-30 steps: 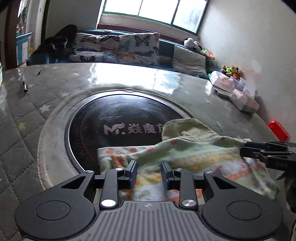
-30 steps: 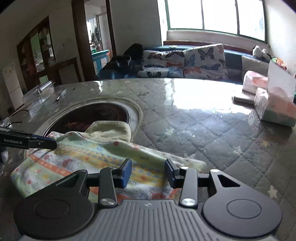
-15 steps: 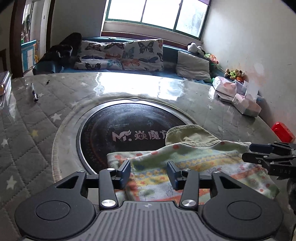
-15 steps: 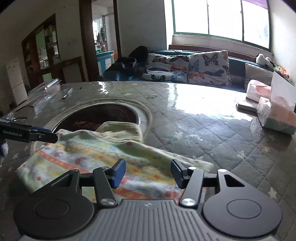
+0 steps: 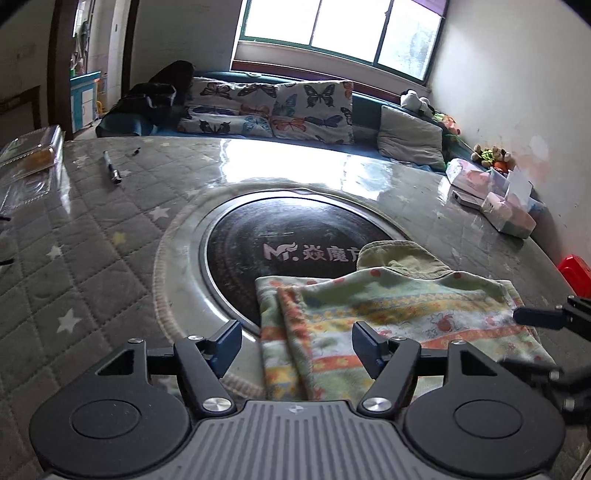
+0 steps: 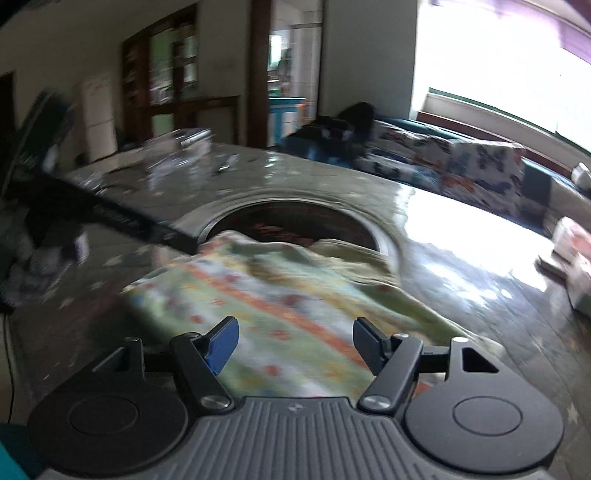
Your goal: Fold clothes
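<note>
Looking along the left gripper, its jaws stand spread wide and hold nothing. The folded patterned garment lies at lower centre-right, its far edge overlapping the dark round hotplate sunk in the quilted star-print table cover. A pen lies at upper left, tissue boxes at right by the white wall. Butterfly cushions line a bench under the window.

From the right wrist, blurred by motion, the right gripper also has its jaws apart and empty above the garment at centre. The hotplate shows just beyond it. A doorway and wooden cabinets fill the upper left.
</note>
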A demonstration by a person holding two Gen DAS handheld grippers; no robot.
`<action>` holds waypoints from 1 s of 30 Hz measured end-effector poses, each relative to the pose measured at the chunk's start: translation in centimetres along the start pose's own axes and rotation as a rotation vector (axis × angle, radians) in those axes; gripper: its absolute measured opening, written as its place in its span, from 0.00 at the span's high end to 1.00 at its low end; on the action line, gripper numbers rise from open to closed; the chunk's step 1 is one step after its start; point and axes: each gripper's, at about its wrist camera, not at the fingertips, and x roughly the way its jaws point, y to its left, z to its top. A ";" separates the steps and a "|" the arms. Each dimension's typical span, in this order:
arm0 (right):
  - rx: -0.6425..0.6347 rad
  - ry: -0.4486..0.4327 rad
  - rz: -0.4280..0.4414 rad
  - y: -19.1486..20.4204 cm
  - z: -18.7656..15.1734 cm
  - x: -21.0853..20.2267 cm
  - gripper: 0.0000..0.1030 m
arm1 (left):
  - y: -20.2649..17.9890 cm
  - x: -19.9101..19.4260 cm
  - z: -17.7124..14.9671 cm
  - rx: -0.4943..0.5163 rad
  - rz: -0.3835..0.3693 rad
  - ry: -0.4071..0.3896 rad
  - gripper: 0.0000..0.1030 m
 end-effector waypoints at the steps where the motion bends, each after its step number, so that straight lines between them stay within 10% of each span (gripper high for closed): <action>1: -0.026 0.000 0.013 0.7 0.1 0.0 0.32 | 0.1 -0.2 -0.1 -0.006 0.003 -0.001 0.33; 22: -0.391 0.068 0.188 12.7 1.7 5.5 0.57 | 4.8 -2.0 -1.1 -0.234 -0.032 0.010 0.33; 30: -0.310 0.050 0.210 11.8 2.1 5.7 0.86 | 4.9 -1.2 -1.1 -0.331 -0.103 0.044 0.30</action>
